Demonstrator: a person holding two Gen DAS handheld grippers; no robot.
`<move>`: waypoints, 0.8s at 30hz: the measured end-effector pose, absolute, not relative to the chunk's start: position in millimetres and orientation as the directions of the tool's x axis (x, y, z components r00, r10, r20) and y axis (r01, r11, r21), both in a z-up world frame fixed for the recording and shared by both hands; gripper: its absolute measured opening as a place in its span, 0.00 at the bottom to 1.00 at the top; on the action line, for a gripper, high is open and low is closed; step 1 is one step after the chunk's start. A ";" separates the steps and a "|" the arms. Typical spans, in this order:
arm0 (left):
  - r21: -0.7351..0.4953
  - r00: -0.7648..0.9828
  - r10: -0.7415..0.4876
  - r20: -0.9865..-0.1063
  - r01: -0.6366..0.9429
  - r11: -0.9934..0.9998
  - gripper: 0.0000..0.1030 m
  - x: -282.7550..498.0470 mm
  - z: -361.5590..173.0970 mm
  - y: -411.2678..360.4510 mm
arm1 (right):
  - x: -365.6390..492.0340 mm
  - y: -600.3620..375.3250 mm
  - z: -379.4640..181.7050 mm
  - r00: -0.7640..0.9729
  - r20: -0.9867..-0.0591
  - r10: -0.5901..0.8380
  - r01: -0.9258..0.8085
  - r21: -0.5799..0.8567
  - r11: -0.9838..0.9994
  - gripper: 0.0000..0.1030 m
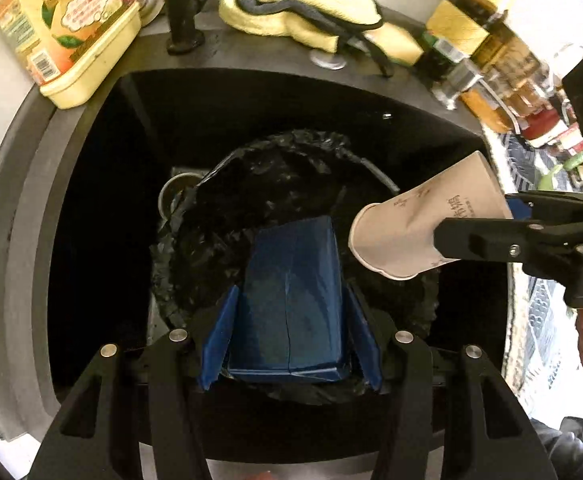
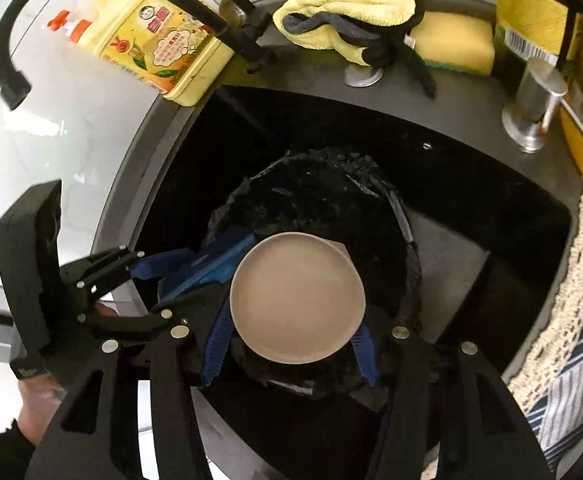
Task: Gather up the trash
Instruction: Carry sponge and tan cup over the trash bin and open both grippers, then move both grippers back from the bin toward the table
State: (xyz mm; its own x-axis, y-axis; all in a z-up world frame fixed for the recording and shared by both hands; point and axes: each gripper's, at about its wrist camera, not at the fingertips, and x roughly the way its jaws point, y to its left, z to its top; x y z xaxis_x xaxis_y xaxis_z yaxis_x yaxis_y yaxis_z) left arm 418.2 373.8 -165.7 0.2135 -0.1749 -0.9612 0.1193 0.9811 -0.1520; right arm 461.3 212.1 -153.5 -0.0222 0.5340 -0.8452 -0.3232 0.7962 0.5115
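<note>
Held over the black-lined trash bin (image 1: 291,168) in the sink (image 1: 23,208): blue carton (image 1: 291,296) pinched by left gripper (image 1: 291,316), paper cup (image 2: 297,298) pinched by right gripper (image 2: 291,340). Both probably light and crushable; best gripped gently at the sides. Faucet (image 2: 51,12), detergent bottle (image 1: 71,28) and yellow cloth (image 1: 303,4) stood clear behind.

Blue box (image 1: 291,300), dark blue, between blue pads (image 1: 217,340). Paper cup (image 1: 423,224) beige-white with small dark print, right of frame. Bin bag (image 1: 291,168) glossy black, sink (image 1: 91,208) black with grey rim. Cloth (image 1: 299,4) pale yellow, dark grey edging, top centre. Detergent bottle (image 2: 159,48) yellow, orange cap, upper left. Sponge (image 2: 451,46) yellow. Striped cloth (image 2: 571,380) navy and white, lower right.
</note>
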 end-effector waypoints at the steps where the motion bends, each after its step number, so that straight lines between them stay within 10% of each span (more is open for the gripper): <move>1: -0.155 0.222 -0.177 -0.959 0.115 0.981 0.54 417.3 -165.7 375.0 | 462.3 212.9 -155.1 -0.025 -0.846 0.532 -0.317 0.512 0.798 0.57; 4: -0.160 0.245 -0.182 -0.952 0.106 0.981 0.66 414.4 -162.7 377.0 | 463.0 211.0 -155.6 -0.017 -0.849 0.529 -0.304 0.508 0.806 0.60; 24: -0.126 0.305 -0.166 -0.938 0.148 0.981 0.66 378.2 -115.0 352.1 | 427.7 164.9 -84.4 0.124 -0.831 0.542 -0.282 0.494 0.822 0.62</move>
State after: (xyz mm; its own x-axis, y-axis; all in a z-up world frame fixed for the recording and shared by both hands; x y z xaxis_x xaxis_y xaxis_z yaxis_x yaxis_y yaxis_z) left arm 378.2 352.1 -115.0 0.3047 -0.1663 -0.9378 0.1485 0.9809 -0.1257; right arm 427.7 164.9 -84.4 0.1243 0.5422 -0.8310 -0.2823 0.8222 0.4942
